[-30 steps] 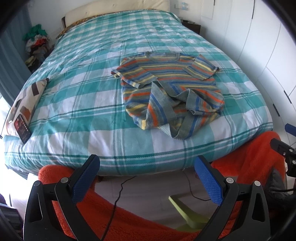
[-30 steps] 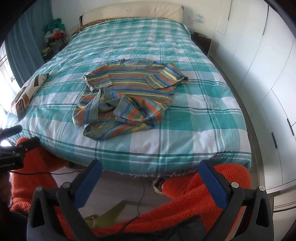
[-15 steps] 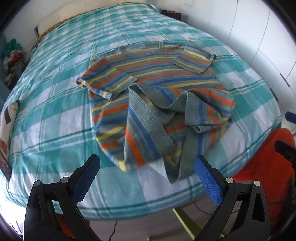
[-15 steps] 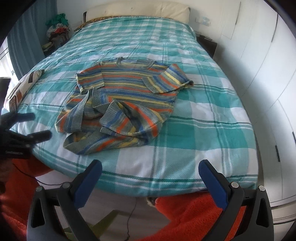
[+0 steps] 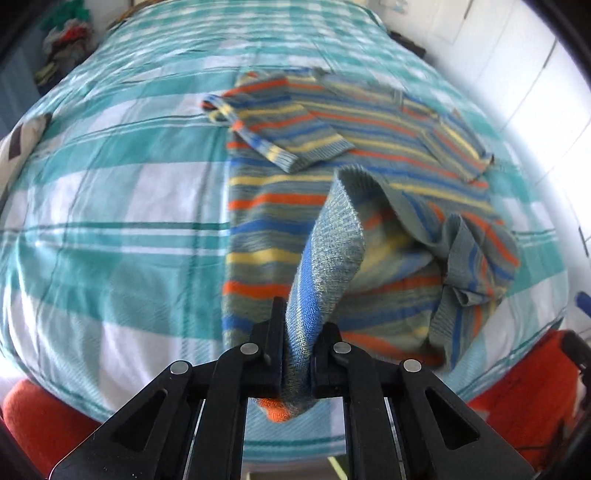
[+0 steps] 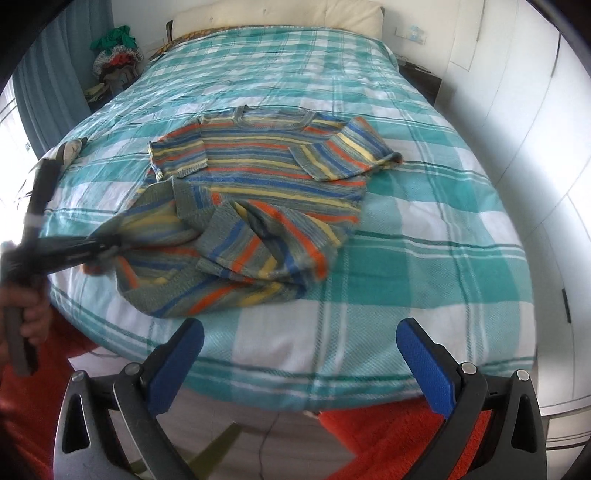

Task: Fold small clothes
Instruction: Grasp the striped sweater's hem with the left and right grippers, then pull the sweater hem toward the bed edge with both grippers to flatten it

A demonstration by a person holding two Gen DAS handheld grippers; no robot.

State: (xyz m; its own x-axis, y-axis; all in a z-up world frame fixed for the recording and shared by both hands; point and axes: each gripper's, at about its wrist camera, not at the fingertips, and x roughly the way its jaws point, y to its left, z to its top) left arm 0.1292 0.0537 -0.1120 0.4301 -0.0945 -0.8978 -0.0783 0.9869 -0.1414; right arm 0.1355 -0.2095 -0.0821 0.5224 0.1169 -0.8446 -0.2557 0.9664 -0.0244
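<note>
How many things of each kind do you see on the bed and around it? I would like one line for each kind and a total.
Striped sweater: 1
Patterned cushion at the bed's left edge: 1
Grippers: 2, the left gripper shut on the sweater's hem, the right gripper open
Pile of clothes in the far corner: 1
Total: 5

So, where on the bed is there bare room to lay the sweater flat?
Bare bedspread lies between the striped sweater and the wardrobe side, and beyond the collar toward the headboard. The near left is crowded: bunched hem, left gripper clamped on it, and a cushion.
</note>
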